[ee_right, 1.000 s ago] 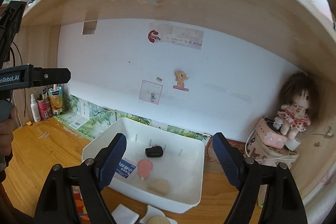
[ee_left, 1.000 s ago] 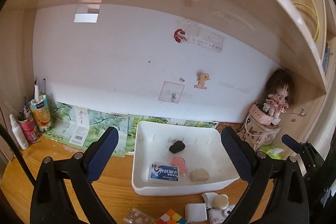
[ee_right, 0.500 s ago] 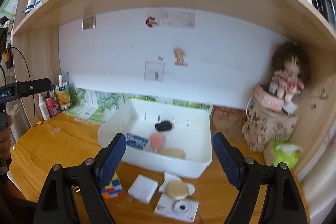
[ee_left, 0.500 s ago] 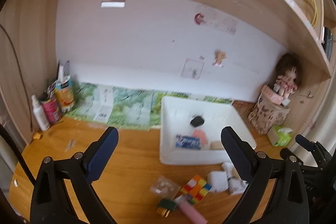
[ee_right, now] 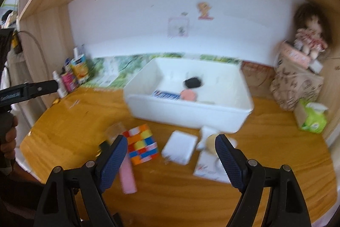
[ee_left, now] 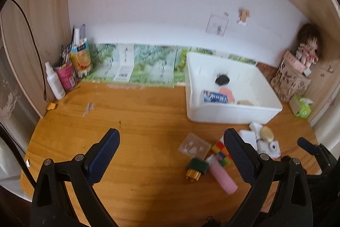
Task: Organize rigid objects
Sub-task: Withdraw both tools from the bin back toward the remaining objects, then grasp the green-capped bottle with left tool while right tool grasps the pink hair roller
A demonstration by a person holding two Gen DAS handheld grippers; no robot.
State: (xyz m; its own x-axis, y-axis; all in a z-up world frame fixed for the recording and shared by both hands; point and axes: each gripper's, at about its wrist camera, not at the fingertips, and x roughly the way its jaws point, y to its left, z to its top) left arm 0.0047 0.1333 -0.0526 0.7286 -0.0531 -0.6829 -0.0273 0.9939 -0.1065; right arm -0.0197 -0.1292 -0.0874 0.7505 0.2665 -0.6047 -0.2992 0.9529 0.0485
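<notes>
— What sits in the white bin (ee_right: 187,114) on the wooden desk (ee_left: 138,116)?
— A black object (ee_right: 193,82), a pink piece (ee_right: 188,95), a blue-printed packet (ee_left: 215,97) and a tan lump (ee_left: 244,102).
— And outside it?
— In front of it, on the desk: a colour cube (ee_right: 141,146), a pink tube (ee_right: 127,176), a white box (ee_right: 179,147), a clear case (ee_left: 194,145).
— The grippers?
— The left gripper (ee_left: 170,154) and the right gripper (ee_right: 171,159) both stand wide apart, holding nothing.
</notes>
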